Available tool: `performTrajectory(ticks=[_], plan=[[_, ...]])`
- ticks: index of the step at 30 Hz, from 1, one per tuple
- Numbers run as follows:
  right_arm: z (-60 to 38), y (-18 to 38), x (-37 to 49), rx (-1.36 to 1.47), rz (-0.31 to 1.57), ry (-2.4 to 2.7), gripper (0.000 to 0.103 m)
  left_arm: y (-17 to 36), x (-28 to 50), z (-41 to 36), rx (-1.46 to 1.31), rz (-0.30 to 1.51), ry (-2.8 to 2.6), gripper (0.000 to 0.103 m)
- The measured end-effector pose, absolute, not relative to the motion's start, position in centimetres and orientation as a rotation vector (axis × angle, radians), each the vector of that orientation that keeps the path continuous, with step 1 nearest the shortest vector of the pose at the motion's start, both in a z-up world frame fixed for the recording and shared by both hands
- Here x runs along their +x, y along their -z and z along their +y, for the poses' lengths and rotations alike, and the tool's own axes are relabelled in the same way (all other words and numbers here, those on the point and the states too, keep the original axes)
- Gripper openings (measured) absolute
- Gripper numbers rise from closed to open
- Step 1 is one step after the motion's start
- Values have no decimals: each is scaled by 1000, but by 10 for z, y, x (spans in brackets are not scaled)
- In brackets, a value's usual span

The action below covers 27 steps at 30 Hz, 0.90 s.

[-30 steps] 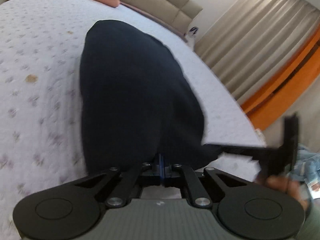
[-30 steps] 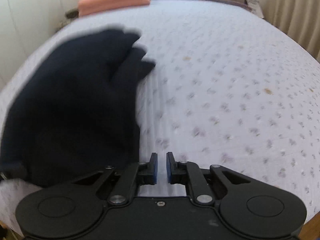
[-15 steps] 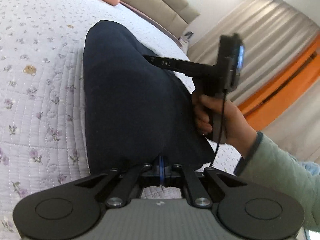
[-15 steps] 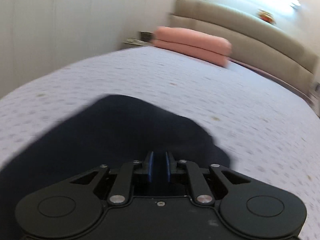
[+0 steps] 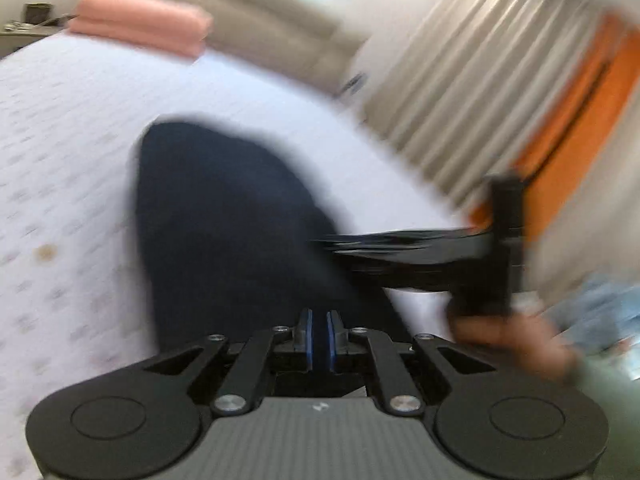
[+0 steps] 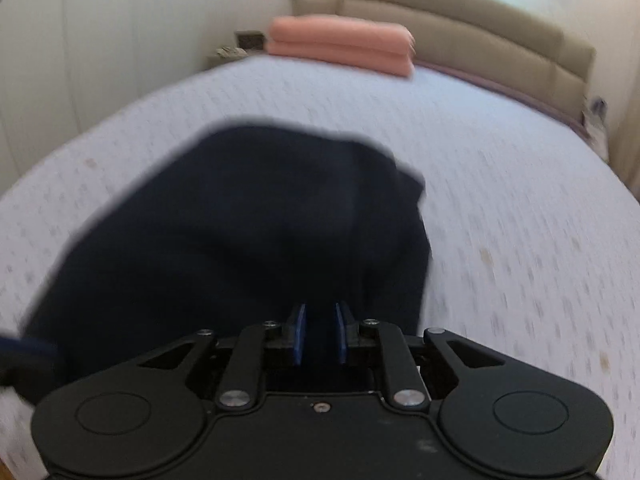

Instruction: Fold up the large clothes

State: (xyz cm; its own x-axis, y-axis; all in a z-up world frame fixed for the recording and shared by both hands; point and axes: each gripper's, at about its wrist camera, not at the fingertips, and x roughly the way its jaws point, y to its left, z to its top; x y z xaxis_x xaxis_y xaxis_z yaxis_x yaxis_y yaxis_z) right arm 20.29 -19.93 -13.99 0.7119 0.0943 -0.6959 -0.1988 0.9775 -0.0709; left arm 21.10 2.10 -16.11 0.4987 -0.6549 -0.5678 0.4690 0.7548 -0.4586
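Observation:
A dark navy garment [image 5: 224, 216] lies on the white flowered bedspread [image 5: 60, 160], and it also shows in the right wrist view [image 6: 224, 232]. My left gripper [image 5: 319, 334] is shut on the garment's near edge, its blue pads almost together. My right gripper [image 6: 319, 332] has dark cloth between its blue pads, which stand a small gap apart at the garment's near edge. The right gripper's black body [image 5: 420, 252] shows in the left wrist view, held by a hand at the garment's right side. Both views are blurred.
Folded pink bedding [image 6: 340, 46] lies at the head of the bed by the beige headboard [image 6: 460, 24]. Beige curtains [image 5: 460, 80] and an orange panel [image 5: 580, 128] stand past the bed's right side. White wardrobes [image 6: 100, 32] stand on the left.
The right gripper has come down from above the garment's middle to its near right edge. Both cameras have swung and now show more of the room. The left gripper's pads have parted slightly.

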Motion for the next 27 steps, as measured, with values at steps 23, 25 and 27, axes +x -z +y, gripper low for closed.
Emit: performTrajectory(ticks=[23,25,27], plan=[[-222,-22,19,85,686,92,82,-1,84,4,-11,643,329,51],[-211,-37,8,59,637,72,84,-21,73,1,-7,600,291,66],[-202,-41,3,43,624,48,85,-36,64,0,-8,571,254,84]])
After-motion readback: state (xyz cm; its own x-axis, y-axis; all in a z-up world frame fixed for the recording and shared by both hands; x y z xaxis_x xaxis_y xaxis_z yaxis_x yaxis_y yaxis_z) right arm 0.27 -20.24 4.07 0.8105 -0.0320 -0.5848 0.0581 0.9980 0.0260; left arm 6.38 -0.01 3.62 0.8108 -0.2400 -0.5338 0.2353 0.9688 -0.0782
